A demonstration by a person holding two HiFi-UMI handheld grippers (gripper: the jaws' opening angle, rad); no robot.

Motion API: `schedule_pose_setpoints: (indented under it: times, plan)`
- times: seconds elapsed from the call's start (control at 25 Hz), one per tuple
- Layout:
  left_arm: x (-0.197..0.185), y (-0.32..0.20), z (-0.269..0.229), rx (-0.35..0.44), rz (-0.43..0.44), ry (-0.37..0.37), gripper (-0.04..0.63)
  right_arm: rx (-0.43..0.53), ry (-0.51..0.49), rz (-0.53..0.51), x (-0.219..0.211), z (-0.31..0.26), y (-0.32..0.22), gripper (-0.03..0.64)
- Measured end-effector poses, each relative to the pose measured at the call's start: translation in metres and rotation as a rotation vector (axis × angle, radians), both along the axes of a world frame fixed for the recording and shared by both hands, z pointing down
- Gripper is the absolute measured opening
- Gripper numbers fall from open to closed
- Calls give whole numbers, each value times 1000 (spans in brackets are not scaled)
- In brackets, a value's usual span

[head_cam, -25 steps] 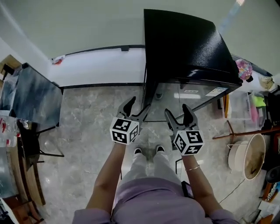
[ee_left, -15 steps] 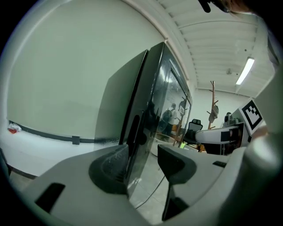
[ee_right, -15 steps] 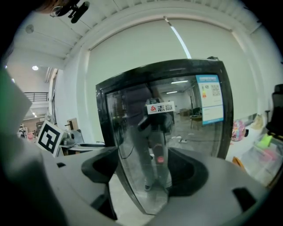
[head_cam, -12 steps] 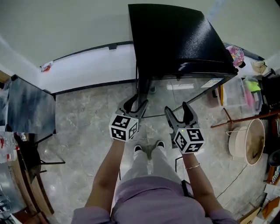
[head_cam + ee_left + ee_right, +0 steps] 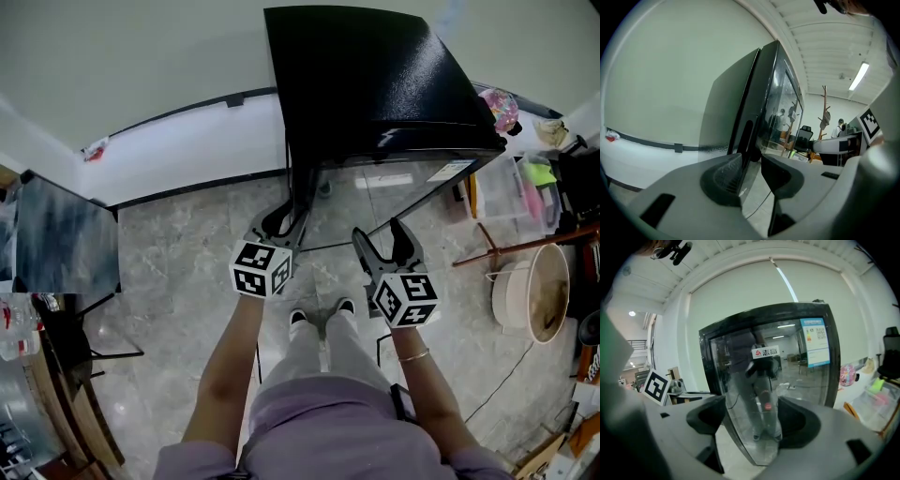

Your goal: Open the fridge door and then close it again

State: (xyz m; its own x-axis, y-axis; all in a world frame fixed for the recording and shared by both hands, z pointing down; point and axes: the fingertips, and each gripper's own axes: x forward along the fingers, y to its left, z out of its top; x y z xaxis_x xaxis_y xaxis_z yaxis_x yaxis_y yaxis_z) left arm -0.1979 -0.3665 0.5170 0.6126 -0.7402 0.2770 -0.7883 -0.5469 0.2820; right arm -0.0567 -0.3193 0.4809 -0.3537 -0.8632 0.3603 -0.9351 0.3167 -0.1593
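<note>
A black fridge (image 5: 375,84) with a glass door (image 5: 394,192) stands against the wall ahead. My left gripper (image 5: 281,221) is at the door's left edge, low on the fridge. In the left gripper view the dark door edge (image 5: 749,133) runs between the pads of that gripper (image 5: 751,163). Its jaws are closing, and a narrow gap still shows beside the edge. My right gripper (image 5: 382,236) stands open in front of the glass, holding nothing. The right gripper view shows it (image 5: 751,416) facing the glass door (image 5: 787,380), which reflects a person.
A dark table (image 5: 66,234) and a chair (image 5: 80,328) stand at the left. At the right are a round basin (image 5: 530,309), a clear storage box (image 5: 511,197) and wooden poles (image 5: 525,251). The person's feet (image 5: 319,319) stand on marble floor just behind the grippers.
The left gripper has moved forward to the fridge door's left edge and its jaws have narrowed around it. The right gripper has stayed in place, open.
</note>
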Motion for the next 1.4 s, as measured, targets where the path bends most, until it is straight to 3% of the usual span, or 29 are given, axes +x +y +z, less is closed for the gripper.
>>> schedule_pose_setpoints:
  times: [0.32,1.04,1.4]
  plan:
    - [-1,0,0,4,3,-37,118,-3,2,22,4,-2,11,342]
    - [0,5,-2,-15,-89,-62,118,32,-31,54,37,-17,37,342]
    - [0,7,-4,-16,-131,-84,115,35,-48,10,38,-20,44,342]
